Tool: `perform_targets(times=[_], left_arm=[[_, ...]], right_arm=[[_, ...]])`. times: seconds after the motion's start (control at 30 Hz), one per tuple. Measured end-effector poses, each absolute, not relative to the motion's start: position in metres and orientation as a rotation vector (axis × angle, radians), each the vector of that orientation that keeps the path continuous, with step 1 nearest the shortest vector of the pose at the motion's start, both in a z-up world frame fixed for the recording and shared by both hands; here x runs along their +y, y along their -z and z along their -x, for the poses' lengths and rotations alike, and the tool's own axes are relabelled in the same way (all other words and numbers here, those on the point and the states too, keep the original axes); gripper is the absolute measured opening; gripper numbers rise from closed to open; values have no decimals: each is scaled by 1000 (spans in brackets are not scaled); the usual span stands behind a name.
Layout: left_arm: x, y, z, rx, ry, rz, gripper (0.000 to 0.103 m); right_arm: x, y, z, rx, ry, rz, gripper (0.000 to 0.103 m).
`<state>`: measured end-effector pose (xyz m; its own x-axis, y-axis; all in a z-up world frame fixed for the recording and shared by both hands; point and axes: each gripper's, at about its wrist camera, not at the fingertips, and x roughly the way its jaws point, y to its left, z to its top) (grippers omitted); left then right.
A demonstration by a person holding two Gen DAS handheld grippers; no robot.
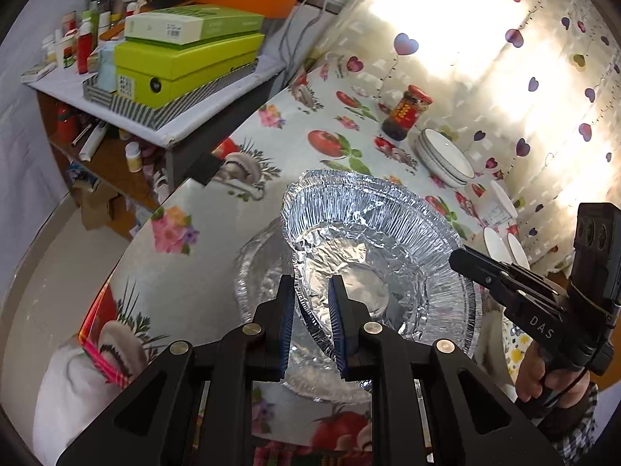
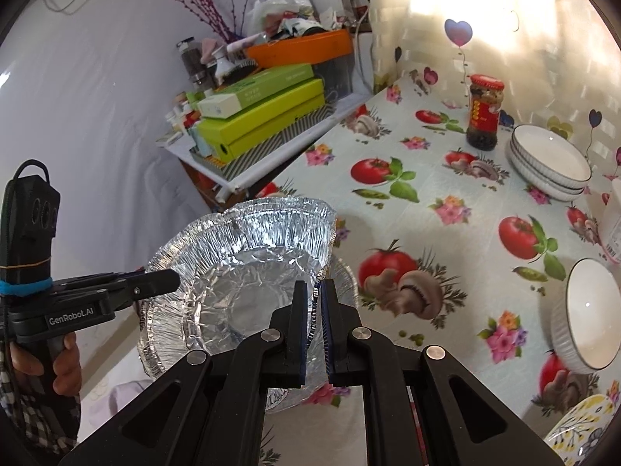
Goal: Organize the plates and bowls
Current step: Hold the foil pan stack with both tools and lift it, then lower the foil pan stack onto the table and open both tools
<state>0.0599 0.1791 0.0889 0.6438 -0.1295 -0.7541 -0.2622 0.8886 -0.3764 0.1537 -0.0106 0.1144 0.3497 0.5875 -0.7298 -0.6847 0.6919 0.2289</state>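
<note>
**Both tools clamp a stack of foil pans above a larger foil tray**

The left tool [image 1: 310,299] is closed on the near rim of a stack of foil pans [image 1: 361,225], one blue pad inside the wall and one outside. The right tool [image 2: 316,303] has its jaws nearly together, pinching the rim on the opposite side of the same stack [image 2: 252,252]. Each tool appears in the other's view: the right one reaches in from the right edge of the left wrist view, the left one from the left edge of the right wrist view, each held by a hand [image 1: 543,380] in a checked sleeve.

The stack is tilted and sits over a wider foil tray [image 1: 264,272] lying on the surface [image 2: 427,202], which is covered with a cloth printed with tomatoes, mushrooms and flowers. Whether the stack touches the tray cannot be told.

Farther back, a stack of white ribbed plates [image 2: 551,159] stands just beside a red-lidded sauce jar [image 2: 483,112]. A white bowl [image 2: 586,318] lies near the right edge, with a yellow-patterned dish [image 2: 582,427] below it. A shelf [image 1: 128,112] carries green boxes [image 1: 186,62].
</note>
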Motion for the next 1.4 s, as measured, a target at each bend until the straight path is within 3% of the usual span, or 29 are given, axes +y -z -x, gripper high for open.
perform_targets(times=[1.4], left_arm=[[188, -50, -53, 928, -110, 482, 19]], right_arm=[[-8, -69, -156, 956, -783, 116, 8]])
